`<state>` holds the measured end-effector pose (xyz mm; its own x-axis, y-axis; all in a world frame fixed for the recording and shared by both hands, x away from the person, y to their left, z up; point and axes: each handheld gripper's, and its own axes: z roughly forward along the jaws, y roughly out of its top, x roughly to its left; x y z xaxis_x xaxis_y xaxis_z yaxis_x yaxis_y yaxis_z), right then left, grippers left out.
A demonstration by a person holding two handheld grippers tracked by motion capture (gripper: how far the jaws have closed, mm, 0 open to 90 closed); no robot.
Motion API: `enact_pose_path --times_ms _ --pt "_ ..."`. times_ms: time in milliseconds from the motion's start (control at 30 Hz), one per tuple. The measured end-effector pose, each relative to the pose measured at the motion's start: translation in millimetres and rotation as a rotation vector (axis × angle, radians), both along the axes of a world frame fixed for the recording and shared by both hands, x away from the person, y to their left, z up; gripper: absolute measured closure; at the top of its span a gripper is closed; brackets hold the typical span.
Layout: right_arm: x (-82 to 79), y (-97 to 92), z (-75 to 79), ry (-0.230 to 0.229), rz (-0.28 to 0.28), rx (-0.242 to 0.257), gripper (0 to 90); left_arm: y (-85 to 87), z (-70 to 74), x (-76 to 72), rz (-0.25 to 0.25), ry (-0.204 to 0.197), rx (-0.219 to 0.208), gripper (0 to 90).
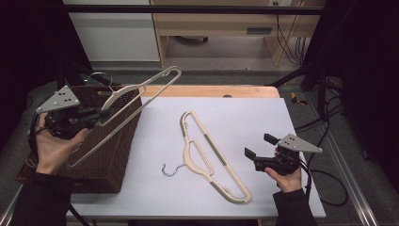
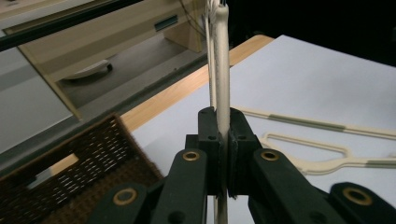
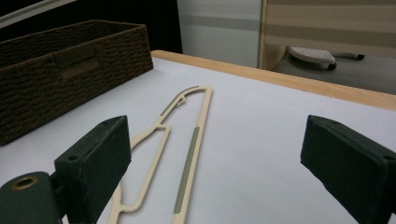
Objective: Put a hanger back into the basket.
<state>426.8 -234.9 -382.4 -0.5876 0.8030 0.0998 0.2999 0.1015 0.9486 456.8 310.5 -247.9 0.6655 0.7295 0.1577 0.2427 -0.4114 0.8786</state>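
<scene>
High view: the left gripper (image 1: 96, 115) pinches one cream hanger (image 1: 141, 89) in its fingers above the wicker basket (image 1: 110, 155), the right gripper (image 1: 261, 150) waits, fingers spread, beside the second hanger (image 1: 207, 155) on the desk (image 1: 263, 117); gripped off-centre, the raised hanger could swing and slip.

Wooden desk (image 1: 221, 23), grey floor (image 1: 226, 52)

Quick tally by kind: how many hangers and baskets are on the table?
Hangers: 2, one held up in the left gripper over the basket, one flat on the table
Baskets: 1, brown wicker
Total: 3
</scene>
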Motion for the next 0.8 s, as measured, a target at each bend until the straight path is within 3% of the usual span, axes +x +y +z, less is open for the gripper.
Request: enact_pose_path --times_ms 233,433,800 --pt "1.1 0.9 -1.6 0.005 0.0 -0.006 8.7 29.3 -11.4 14.8 0.056 0.03 0.044 86.4" --pt "1.2 1.5 -1.9 0.011 0.002 -0.005 8.5 54.8 -23.4 24.5 0.09 0.036 0.053 86.5" --pt "2.4 0.8 -3.3 0.014 0.0 -0.007 8.5 93.7 -48.3 30.0 0.187 0.067 0.08 86.5"
